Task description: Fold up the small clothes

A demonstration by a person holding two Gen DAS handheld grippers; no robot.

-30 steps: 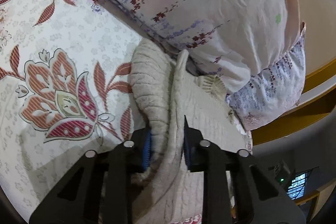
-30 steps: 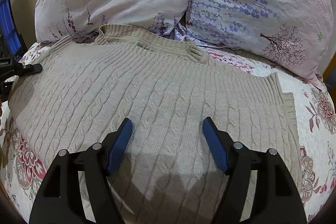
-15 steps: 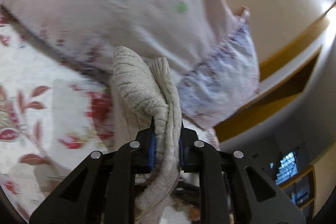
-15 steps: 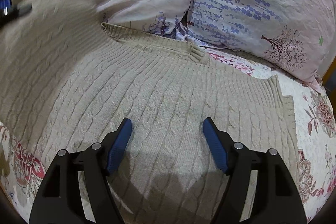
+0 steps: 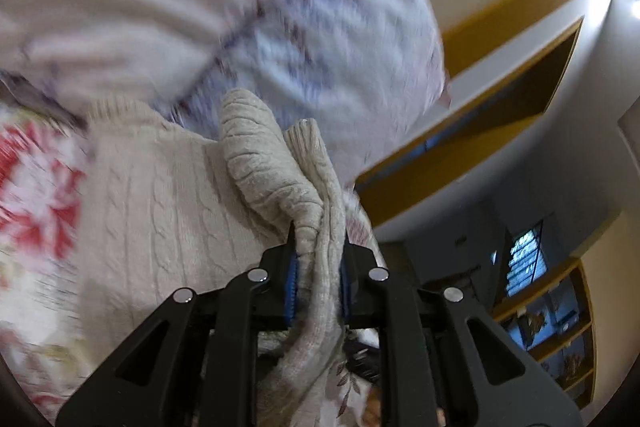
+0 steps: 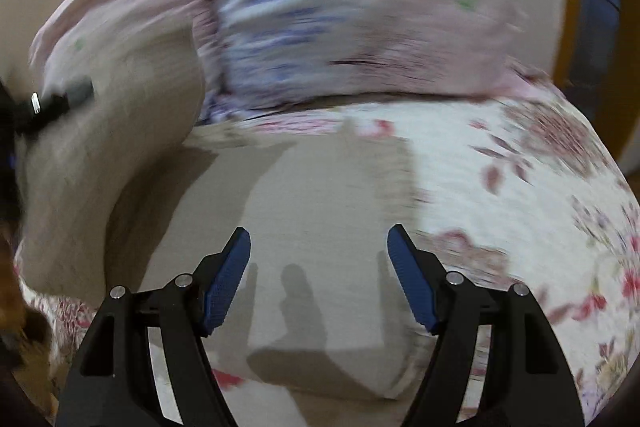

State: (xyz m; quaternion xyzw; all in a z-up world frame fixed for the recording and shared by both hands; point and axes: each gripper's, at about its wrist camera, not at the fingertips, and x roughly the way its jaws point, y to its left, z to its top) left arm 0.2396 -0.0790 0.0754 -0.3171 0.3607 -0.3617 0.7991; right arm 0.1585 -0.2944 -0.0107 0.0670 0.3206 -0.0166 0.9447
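Observation:
A beige cable-knit sweater (image 5: pixel 160 211) lies on a floral bedspread. My left gripper (image 5: pixel 318 247) is shut on a bunched edge of the sweater (image 5: pixel 276 183) and holds it lifted above the rest of the garment. In the right wrist view the sweater (image 6: pixel 320 211) is spread under my right gripper (image 6: pixel 319 247), which is open and empty just above the fabric. The lifted side of the sweater (image 6: pixel 104 163) rises at the left of that view, with the left gripper (image 6: pixel 52 103) at its top. Both views are blurred by motion.
Two pillows lean at the head of the bed, a pale pink one (image 6: pixel 120 35) and a lilac-printed one (image 6: pixel 352 11). The floral bedspread (image 6: pixel 540 211) extends to the right. A wooden headboard edge (image 5: pixel 480 131) and shelves (image 5: pixel 552 323) show beyond the bed.
My left gripper has lifted the sweater's left edge up and carried it over toward the right. The right gripper's view has swung to the right across the sweater; its jaws stay open.

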